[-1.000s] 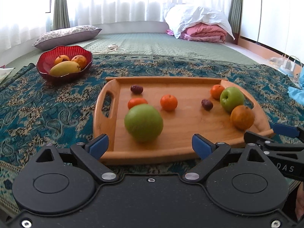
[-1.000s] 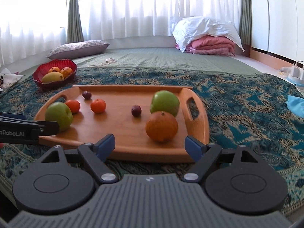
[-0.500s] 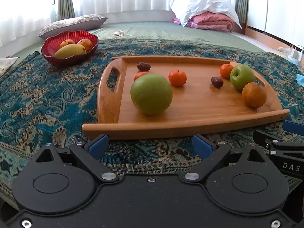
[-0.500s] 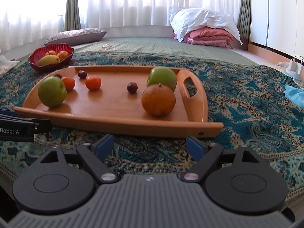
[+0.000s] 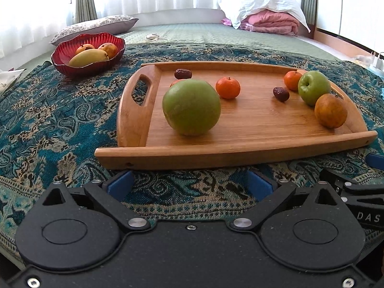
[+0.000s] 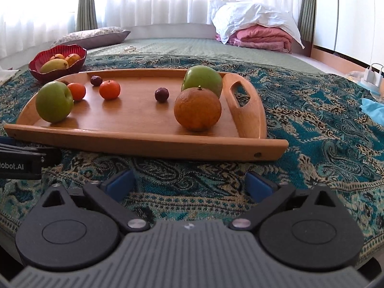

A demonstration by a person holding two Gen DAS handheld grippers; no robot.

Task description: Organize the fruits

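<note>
A wooden tray (image 5: pixel 252 129) (image 6: pixel 134 122) lies on the patterned cloth. It holds a big green apple (image 5: pixel 191 107) (image 6: pixel 54 101), a second green apple (image 5: pixel 313 90) (image 6: pixel 201 79), an orange (image 5: pixel 330 111) (image 6: pixel 197 109), small tangerines (image 5: pixel 227 87) (image 6: pixel 109 89) and dark dates (image 5: pixel 281 93) (image 6: pixel 161 94). My left gripper (image 5: pixel 189 183) is open and empty, just short of the tray's near edge. My right gripper (image 6: pixel 188 183) is open and empty, also short of the tray.
A red bowl (image 5: pixel 72 66) (image 6: pixel 38 70) with a mango and other fruit stands at the far left on the cloth. Behind lie a pillow (image 5: pixel 96 25) and folded bedding (image 5: pixel 266 19). A blue cloth (image 6: pixel 374 110) lies at the right.
Both grippers have drawn back from the tray and dropped lower; the tray now sits farther ahead of the fingers. The fruit has not moved.
</note>
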